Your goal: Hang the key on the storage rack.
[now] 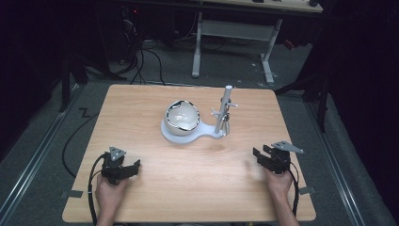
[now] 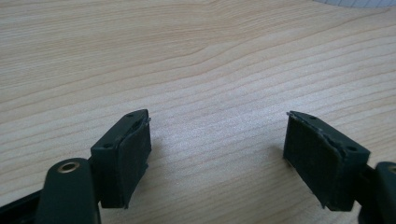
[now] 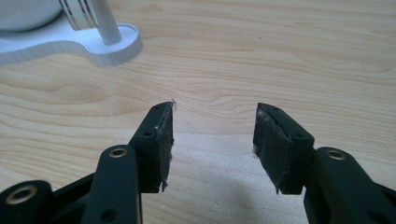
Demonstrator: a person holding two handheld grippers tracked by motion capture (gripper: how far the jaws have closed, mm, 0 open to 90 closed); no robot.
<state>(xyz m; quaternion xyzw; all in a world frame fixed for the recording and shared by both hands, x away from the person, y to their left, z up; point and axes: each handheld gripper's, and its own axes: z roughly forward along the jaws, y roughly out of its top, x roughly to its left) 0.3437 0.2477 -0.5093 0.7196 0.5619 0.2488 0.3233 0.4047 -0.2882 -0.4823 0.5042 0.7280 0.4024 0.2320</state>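
Note:
A white stand (image 1: 186,134) sits at the table's middle, carrying a cracked white bowl-like shell (image 1: 182,116) and an upright white post (image 1: 223,110) with small arms. My left gripper (image 1: 126,170) rests near the front left of the wooden table, jaws apart over bare wood (image 2: 217,135). At the front right, my right gripper (image 1: 263,157) points toward the stand, open with nothing between its pads (image 3: 212,135). The stand's base (image 3: 114,46) and post foot show at the upper left of the right gripper view.
The wooden table (image 1: 188,188) has bare wood across its front half between the two grippers. Beyond its far edge stand a white table frame (image 1: 235,33) and cables on the floor. Rails run along the floor on both sides.

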